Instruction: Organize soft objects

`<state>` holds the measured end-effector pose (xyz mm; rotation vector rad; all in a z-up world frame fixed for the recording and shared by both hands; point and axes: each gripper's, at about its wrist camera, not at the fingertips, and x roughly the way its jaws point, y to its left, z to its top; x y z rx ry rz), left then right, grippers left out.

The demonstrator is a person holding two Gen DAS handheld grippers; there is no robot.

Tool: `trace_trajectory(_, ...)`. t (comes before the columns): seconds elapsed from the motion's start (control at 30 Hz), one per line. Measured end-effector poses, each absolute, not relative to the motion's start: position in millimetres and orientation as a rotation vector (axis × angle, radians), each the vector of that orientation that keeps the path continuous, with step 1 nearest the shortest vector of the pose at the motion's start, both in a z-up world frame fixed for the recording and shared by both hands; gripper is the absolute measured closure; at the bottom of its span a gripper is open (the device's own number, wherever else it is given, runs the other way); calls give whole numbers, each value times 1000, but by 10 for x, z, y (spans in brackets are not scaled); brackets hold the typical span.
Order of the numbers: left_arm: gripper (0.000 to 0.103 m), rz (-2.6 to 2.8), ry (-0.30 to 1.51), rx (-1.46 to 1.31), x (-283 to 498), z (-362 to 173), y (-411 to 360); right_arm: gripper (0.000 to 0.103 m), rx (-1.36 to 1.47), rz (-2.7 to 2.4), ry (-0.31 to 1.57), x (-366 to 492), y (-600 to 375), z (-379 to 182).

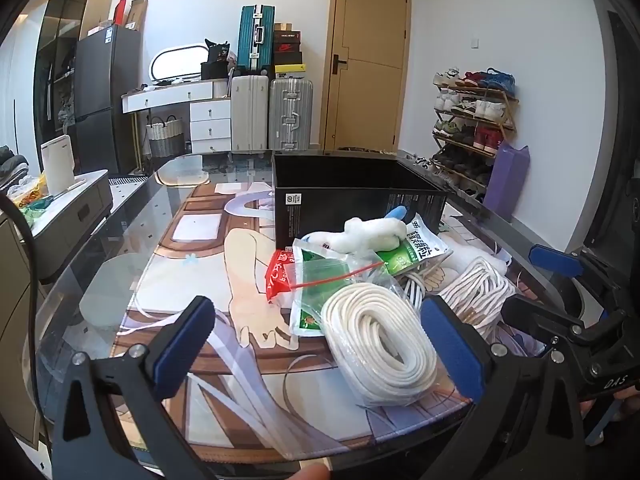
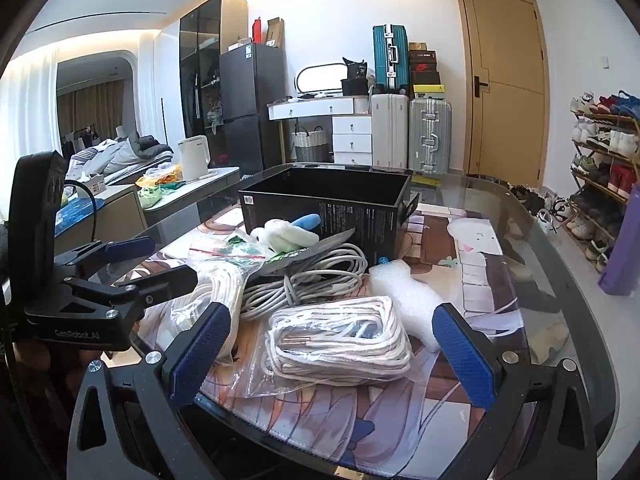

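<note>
A pile of soft things lies on the printed mat before an open black box [image 1: 352,196] [image 2: 332,204]. In the left wrist view a bagged coil of white rope [image 1: 380,344] lies between the fingers of my open, empty left gripper [image 1: 320,352]. Behind it are green and red packets [image 1: 316,276] and a white plush toy [image 1: 372,236]. In the right wrist view my open, empty right gripper [image 2: 336,356] frames another bagged white rope bundle [image 2: 340,340]. A grey cable coil [image 2: 316,276], white foam wrap [image 2: 404,292] and the plush [image 2: 288,236] lie beyond. The left gripper [image 2: 136,264] shows at left.
The glass table [image 1: 120,240] carries the printed mat. A side cabinet with a white kettle [image 1: 58,164] stands to the left. Suitcases [image 1: 272,116], a dresser and a door are behind. A shoe rack [image 1: 472,120] and purple bag [image 1: 508,180] stand at right.
</note>
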<state>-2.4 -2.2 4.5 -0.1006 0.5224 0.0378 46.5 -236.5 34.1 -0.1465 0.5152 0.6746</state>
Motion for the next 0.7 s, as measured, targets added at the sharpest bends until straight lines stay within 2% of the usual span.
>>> trace_trajectory(0.7, 0, 38, 520, -99, -56, 52, -13, 1, -152, 675, 517, 453, -2368, 324)
